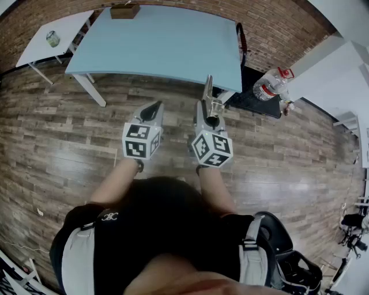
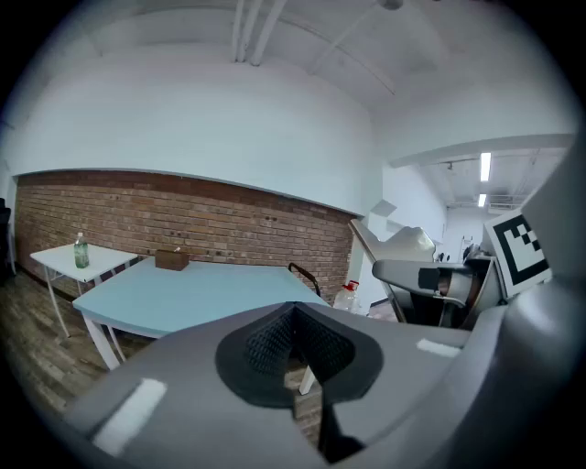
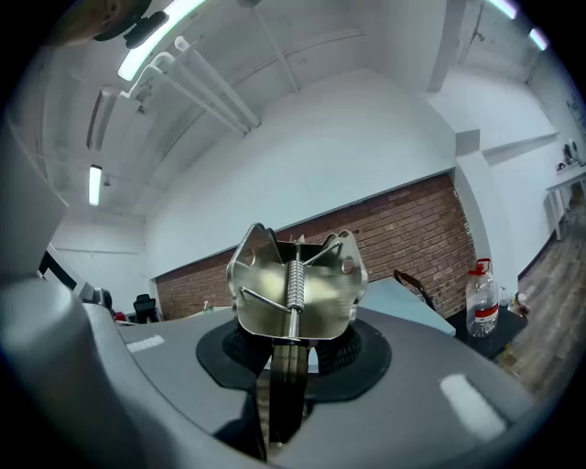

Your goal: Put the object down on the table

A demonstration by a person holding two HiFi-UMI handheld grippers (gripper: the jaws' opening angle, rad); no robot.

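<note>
Closest in, the person's arms hold two tongs over the wood floor. Left tongs are pressed together with nothing in them. Right tongs are clamped on the shiny metal tool, which sticks up out of them. Farther off stands the blue bench. A good way would be to step closer, lower the tool until it rests flat on top, then let go.

tabletop: light blue, brown box at far edge | side tabletop: white, small, green bottle upright on it | floor: wood planks, under both
</note>
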